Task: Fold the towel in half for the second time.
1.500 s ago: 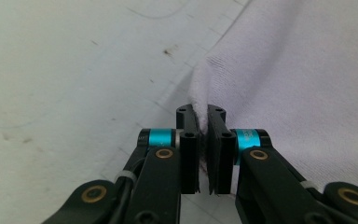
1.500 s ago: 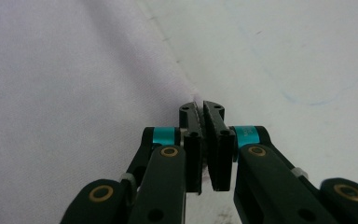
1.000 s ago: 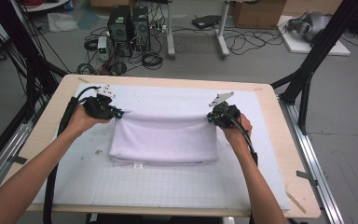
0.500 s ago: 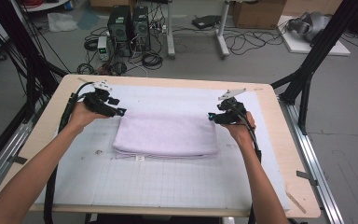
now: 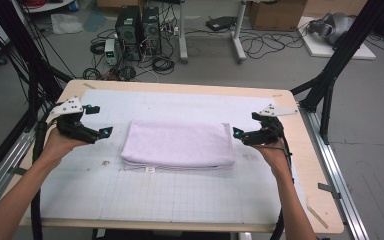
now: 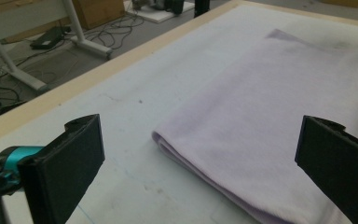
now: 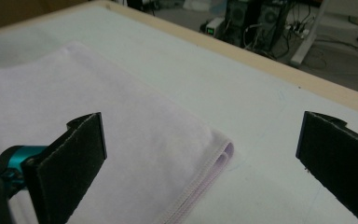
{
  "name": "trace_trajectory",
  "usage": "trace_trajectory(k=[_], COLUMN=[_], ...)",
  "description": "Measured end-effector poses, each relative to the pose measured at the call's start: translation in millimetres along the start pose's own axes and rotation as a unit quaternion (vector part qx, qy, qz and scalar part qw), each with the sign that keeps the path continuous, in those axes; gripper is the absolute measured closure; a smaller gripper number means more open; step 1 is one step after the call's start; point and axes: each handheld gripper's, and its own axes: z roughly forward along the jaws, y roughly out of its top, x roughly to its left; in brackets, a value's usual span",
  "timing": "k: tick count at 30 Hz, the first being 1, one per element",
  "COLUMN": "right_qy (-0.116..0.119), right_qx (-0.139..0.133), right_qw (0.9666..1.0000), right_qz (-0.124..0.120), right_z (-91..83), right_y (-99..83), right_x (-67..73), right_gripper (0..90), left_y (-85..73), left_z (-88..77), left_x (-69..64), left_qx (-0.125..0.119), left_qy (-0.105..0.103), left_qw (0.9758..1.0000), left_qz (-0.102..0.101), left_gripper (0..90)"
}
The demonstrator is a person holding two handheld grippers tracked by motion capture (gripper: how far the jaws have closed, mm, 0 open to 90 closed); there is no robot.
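Left gripper (image 5: 98, 121) held clear of the towel's left edge, just above the worktop (image 5: 190, 197); jaws have just been opening, now spread wide, nothing between them. Folded lilac towel (image 5: 179, 145) lies flat mid-worktop on the white gridded mat (image 5: 170, 185), between the two grippers. Right gripper (image 5: 244, 127) just beside the towel's right edge; jaws likewise just opened wide, empty.

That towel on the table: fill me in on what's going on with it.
A person is working with a handheld gripper in each hand. The folded lilac towel lies flat on the white mat. The left gripper and the right gripper sit just off its two short ends, apart from the cloth. Both have just been opening their jaws, with nothing between them, so the towel has been let go.
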Motion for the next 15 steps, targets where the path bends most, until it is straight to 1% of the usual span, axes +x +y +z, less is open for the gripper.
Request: trace_trajectory(k=[2, 3, 4, 5, 6, 8, 9, 11, 13, 14, 15], right_qy=[0.007, 0.006, 0.009, 0.014, 0.014, 0.017, 0.020, 0.025, 0.022, 0.020, 0.021], right_qx=[-0.024, -0.033, -0.043, -0.052, -0.064, -0.077, -0.081, -0.111, -0.120, -0.123, -0.130], right_qw=[0.9997, 0.9994, 0.9989, 0.9984, 0.9975, 0.9963, 0.9958, 0.9926, 0.9915, 0.9915, 0.9905], right_qz=[-0.008, -0.012, -0.017, -0.018, -0.024, -0.035, -0.037, -0.041, -0.044, -0.039, -0.039], right_z=[-12.9, -18.5, -23.8, -28.8, -33.3, -41.8, -45.6, -52.9, -57.7, -59.3, -60.3], right_y=[-3.1, -5.0, -7.4, -9.9, -13.0, -18.5, -20.8, -26.9, -32.9, -36.3, -39.9], right_x=[2.7, 4.7, 6.6, 8.5, 10.3, 14.1, 15.6, 19.1, 21.8, 23.0, 23.6], right_gripper=[0.6, 0.6, 0.6, 0.6, 0.6, 0.6, 0.6, 0.6, 0.6, 0.6, 0.6], left_y=[-6.0, -8.9, -12.0, -14.7, -17.3, -22.5, -25.3, -31.5, -38.2, -41.7, -45.1], left_z=[-9.4, -14.2, -18.5, -23.2, -27.4, -36.2, -40.1, -46.7, -51.9, -54.4, -56.9], left_x=[-7.7, -11.7, -16.3, -20.6, -25.3, -34.1, -38.4, -44.9, -50.3, -52.9, -54.8], left_qx=[-0.016, -0.022, -0.030, -0.034, -0.040, -0.056, -0.064, -0.073, -0.081, -0.085, -0.090], left_qy=[-0.001, -0.001, -0.002, -0.001, -0.001, -0.002, 0.001, 0.002, 0.007, 0.011, 0.012], left_qw=[0.9999, 0.9998, 0.9995, 0.9994, 0.9992, 0.9984, 0.9979, 0.9973, 0.9967, 0.9963, 0.9958], left_qz=[0.001, 0.001, -0.001, 0.002, 0.002, 0.002, 0.002, 0.003, 0.002, 0.000, -0.002], left_gripper=[1.7, 1.7, 1.7, 1.7, 1.7, 1.7, 1.7, 1.7, 1.7, 1.7, 1.7])
